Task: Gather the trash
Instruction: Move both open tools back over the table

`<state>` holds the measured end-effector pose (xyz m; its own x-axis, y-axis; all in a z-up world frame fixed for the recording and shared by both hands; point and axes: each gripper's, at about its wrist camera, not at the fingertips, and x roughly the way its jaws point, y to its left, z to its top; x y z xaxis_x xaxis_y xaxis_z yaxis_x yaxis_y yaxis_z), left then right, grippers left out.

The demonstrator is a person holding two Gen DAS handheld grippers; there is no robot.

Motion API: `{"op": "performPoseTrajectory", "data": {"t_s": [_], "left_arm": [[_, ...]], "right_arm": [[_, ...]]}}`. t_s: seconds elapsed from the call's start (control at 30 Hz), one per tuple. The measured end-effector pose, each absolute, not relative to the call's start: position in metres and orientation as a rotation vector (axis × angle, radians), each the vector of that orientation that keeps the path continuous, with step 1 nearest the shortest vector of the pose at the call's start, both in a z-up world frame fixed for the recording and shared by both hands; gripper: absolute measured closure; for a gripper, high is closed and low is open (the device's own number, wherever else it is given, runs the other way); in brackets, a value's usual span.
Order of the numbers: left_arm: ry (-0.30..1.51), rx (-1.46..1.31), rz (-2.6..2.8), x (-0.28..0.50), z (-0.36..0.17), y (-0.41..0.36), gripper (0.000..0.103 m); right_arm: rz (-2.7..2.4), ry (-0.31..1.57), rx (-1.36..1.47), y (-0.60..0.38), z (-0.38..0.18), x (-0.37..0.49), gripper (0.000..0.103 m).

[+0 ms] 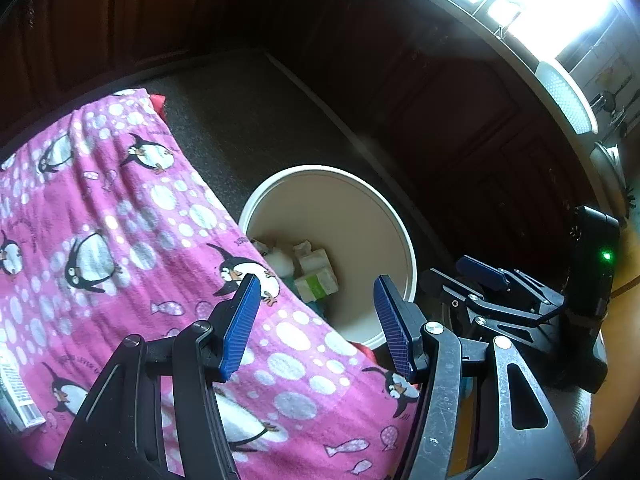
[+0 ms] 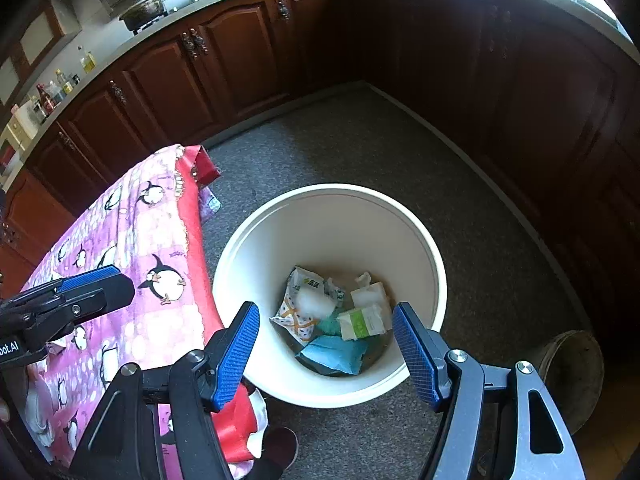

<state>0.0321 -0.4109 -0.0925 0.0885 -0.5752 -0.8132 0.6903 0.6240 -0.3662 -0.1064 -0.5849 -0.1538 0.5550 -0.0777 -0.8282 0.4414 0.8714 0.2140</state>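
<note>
We find both the left gripper (image 1: pixel 316 320) and right gripper (image 2: pixel 326 350) open and empty; wrappers (image 2: pixel 304 308) lie in the bin (image 2: pixel 424 248); one box (image 1: pixel 16 396) remains at 8 o'clock on the worktop (image 1: pixel 120 208).

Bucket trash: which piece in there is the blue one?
The flat blue packet at the near edge of the white bucket, closest to the right claw. The other pieces are white: a patterned wrapper and a green-striped box.

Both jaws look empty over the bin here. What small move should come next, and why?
Probably swing the left gripper back toward the white box lying at the edge of the penguin cloth. Both grippers stand open and hold nothing, the right gripper above the bin, where several wrappers already lie.
</note>
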Motion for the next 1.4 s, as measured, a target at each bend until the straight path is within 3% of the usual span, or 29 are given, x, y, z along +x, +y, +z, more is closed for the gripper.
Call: {"op": "performPoseTrajectory", "data": {"t_s": [1.4], "left_arm": [[1.044, 0.126, -0.769, 0.015, -0.064, -0.269, 0.046]], "right_arm": [[-0.129, 0.907, 0.322, -0.472, -0.118, -0.073, 0.036]]}}
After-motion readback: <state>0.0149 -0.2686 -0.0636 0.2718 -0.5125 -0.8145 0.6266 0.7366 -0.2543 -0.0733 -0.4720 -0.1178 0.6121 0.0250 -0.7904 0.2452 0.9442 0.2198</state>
